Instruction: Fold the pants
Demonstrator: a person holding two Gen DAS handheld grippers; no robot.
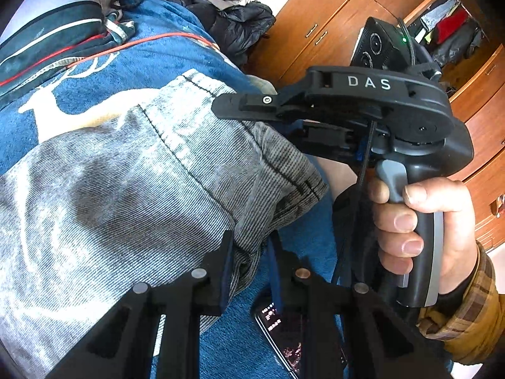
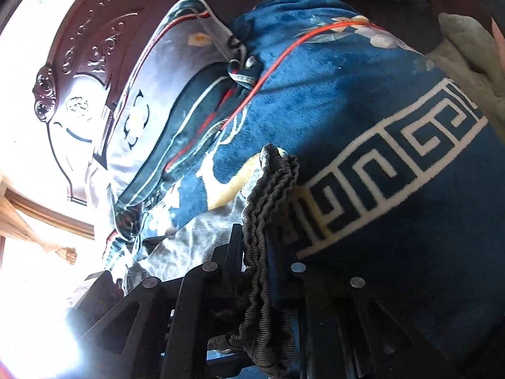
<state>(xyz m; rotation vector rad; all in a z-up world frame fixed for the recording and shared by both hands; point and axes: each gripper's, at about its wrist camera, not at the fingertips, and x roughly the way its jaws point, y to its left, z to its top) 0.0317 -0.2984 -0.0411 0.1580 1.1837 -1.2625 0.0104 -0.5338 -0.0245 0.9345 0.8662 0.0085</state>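
Plainly "DAS" on right gripper

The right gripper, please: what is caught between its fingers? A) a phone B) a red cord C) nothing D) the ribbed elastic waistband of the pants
D: in the right wrist view the right gripper is closed on the grey ribbed waistband of the pants, which bunches up above the blue blanket.

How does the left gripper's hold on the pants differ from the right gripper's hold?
The left gripper pinches a flat, ribbed grey edge of the pants, while the right gripper clamps a bunched, crinkled dark band of them. The cloth at the left gripper spreads wide over the blue blanket; at the right gripper it stands in a narrow gathered strip. Both are shut on the same garment.
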